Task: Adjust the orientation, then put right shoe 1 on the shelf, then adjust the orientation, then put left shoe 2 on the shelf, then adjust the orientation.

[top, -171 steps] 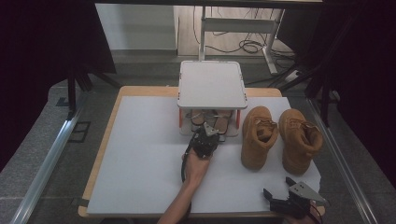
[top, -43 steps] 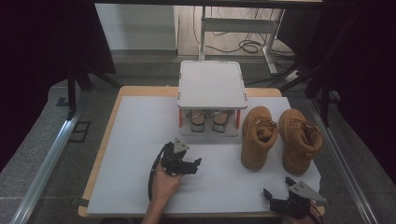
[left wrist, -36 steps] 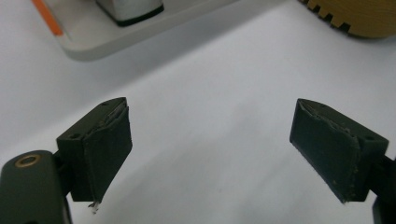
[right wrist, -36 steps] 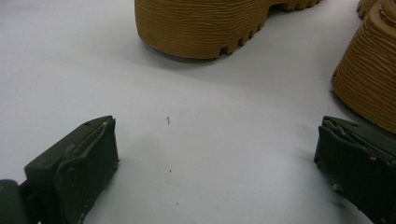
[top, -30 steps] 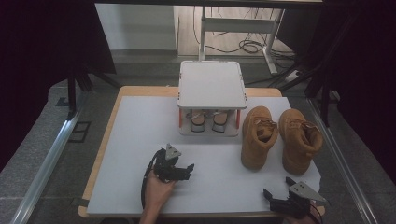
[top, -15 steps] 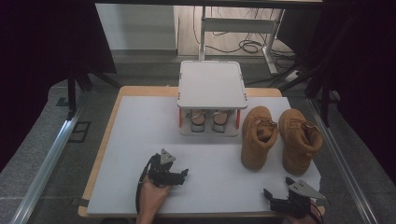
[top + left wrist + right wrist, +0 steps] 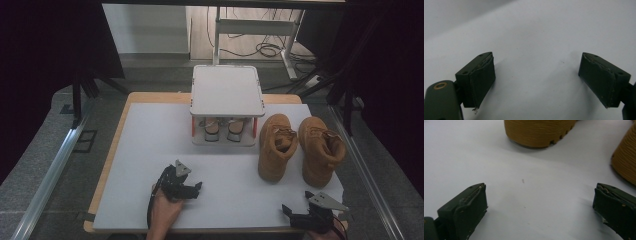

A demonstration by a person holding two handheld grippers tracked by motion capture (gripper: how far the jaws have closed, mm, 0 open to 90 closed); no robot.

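Two tan boots stand upright on the right of the white table: the left boot (image 7: 276,145) and the right boot (image 7: 320,150). A small white rack (image 7: 227,92) at the back middle holds a pair of pale shoes (image 7: 222,128) under its top. My left gripper (image 7: 196,190) rests low over the near-left table, jaws open and empty (image 7: 536,62) above bare white surface. My right gripper (image 7: 287,212) lies at the near right edge, open and empty (image 7: 540,190). Its camera faces the ribbed sole of one boot (image 7: 539,132), and the other boot's sole (image 7: 625,162) is at the right.
The white tabletop (image 7: 150,150) has a wooden border. Metal rails run along the floor on both sides. A desk frame and cables stand behind the table. Dark curtains hang left and right.
My left gripper has drawn back from the rack's front toward the near-left part of the table. The right gripper and the boots have stayed put.
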